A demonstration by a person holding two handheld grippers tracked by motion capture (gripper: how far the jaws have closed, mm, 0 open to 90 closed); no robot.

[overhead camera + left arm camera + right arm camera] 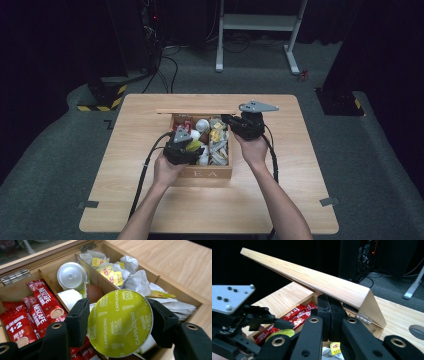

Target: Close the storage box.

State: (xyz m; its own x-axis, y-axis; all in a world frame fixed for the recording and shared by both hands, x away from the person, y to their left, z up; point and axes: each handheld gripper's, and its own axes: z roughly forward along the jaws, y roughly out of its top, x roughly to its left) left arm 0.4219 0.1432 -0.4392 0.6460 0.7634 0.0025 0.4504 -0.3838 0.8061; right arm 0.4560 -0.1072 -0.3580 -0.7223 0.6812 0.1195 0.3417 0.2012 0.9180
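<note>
Two grippers are working at a wooden box that is sitting on the table, its front marked with the letters E A. The left gripper is clamping a round yellow-green capsule between its black jaws, one pad pressing on each side of the rim; the foil face, printed with the word cappuccino, is turning toward the left gripper view. The capsule is hanging just above the box's compartments, over the red coffee sachets and beside white capsules and a brown one. Yellow-tagged tea bags are filling the neighbouring compartment. In the high view the left gripper is sitting over the box's left half.

The right gripper is standing with its jaws fully together, their tips lying against the underside of the open lid, which is sloping up from the hinged back edge. Whether the jaws are pinching the lid's edge cannot be told. In the high view the right gripper is at the box's rear right corner.
</note>
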